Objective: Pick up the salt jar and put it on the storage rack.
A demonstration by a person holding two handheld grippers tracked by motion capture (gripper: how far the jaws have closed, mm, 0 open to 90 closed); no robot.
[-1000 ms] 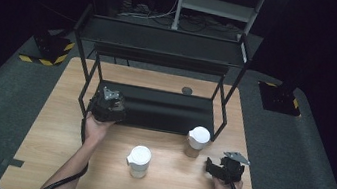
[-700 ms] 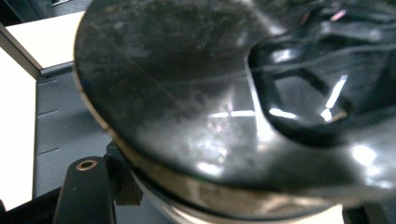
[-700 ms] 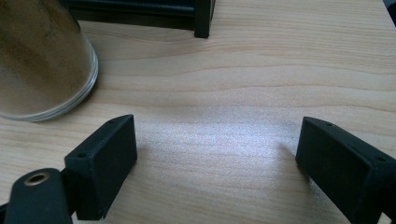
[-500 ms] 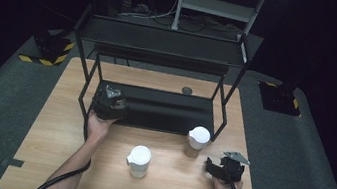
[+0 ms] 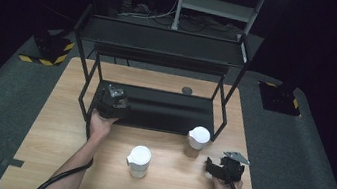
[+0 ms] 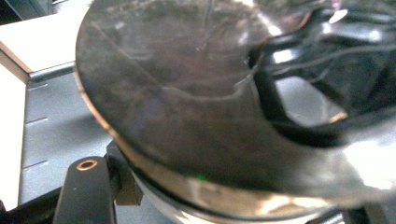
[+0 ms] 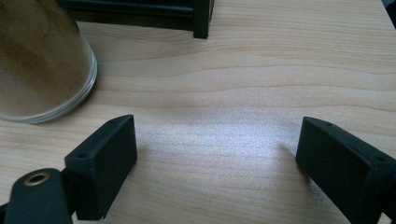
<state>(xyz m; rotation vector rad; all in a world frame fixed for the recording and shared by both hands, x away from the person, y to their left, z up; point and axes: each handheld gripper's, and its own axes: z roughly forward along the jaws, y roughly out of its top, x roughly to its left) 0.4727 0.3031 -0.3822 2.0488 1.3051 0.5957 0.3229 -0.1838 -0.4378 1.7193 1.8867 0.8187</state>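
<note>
Jar (image 6: 196, 107), dark and glassy, sits clamped in the left gripper (image 5: 113, 102) at the front left corner of the black rack's (image 5: 162, 53) lower shelf (image 5: 163, 116). Right gripper (image 5: 225, 167) rests on the wooden table (image 5: 50, 127), jaws apart around nothing, just beside a white-lidded jar (image 5: 197, 141) of brown powder. Another white-lidded jar (image 5: 139, 161) stands nearer the front edge.

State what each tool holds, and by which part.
Left tool: shut on a dark jar at the shelf; which part cannot be told. Right tool: open, nothing held.
</note>
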